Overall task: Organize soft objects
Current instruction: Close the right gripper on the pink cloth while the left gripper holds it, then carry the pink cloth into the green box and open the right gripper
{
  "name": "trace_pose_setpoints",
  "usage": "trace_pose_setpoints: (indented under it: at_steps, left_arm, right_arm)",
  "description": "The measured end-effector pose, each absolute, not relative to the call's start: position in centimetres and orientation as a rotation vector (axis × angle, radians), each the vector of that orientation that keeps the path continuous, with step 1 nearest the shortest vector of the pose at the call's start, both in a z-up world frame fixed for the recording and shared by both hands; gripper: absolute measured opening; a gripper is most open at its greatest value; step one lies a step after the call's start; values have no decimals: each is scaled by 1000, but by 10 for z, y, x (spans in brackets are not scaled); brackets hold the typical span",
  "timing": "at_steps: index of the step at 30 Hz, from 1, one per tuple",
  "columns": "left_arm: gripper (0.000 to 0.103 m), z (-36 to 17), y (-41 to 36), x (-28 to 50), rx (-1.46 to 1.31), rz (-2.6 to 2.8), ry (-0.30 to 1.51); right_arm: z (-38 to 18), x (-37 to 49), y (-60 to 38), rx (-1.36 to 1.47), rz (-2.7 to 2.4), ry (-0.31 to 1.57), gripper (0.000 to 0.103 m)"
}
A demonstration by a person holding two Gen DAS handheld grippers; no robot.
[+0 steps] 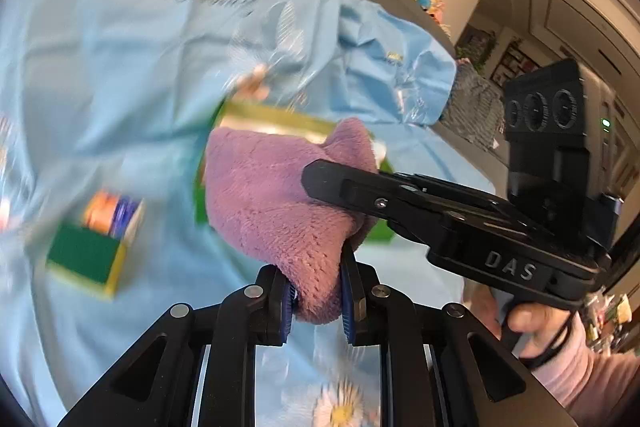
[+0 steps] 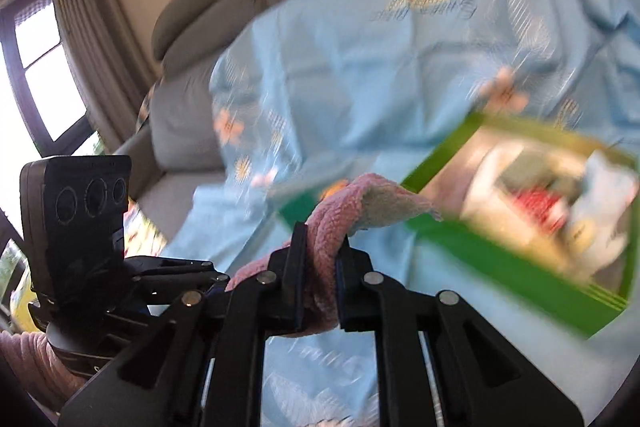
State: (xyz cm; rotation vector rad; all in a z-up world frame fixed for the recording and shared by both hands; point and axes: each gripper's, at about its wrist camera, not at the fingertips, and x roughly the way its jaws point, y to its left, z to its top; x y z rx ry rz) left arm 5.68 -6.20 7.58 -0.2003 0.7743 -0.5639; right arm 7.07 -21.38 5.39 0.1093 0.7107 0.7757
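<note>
Purple fleece cloth (image 1: 272, 211) hung pinched between my left gripper (image 1: 316, 301) and right gripper (image 2: 322, 267); keeping both clamped and level seemed wisest for folding.

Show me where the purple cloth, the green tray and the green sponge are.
purple cloth (image 1: 272, 203), left wrist view, middle of its fluffy face
green tray (image 2: 516, 259), right wrist view, its near wall
green sponge (image 1: 82, 255), left wrist view, its green top

"DAS" on right gripper (image 1: 344, 187) body.
</note>
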Motion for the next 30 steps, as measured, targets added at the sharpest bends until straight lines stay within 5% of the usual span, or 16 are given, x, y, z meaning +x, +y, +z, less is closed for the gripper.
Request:
trace_pose_setpoints:
  at_steps: [8,18,20,21,22,23,30]
  left_arm:
    - [19,87,-111,147,-182,-557,822]
    - [19,17,-145,215,-73,-390,1013]
    - [32,10,-141,218,-70,-370,1040]
    - [52,8,-138,219,-71,-358,1047]
    - [73,7,-135,218,-67,-343,1050]
    - [79,6,-131,217,-62,-327,1053]
    - [82,24,-113,189,-65,-293,997]
  right_arm:
    - [82,134,-269,158,618,614,12]
    - [28,206,-301,151,454,782,24]
    - [19,212,-301,127,435,806,39]
    - [15,213,-303,121,419,813,58]
    - [14,213,-305,124,407,813,65]
    - [14,213,-308,131,398,806,65]
    - [26,195,-335,198,366,770,70]
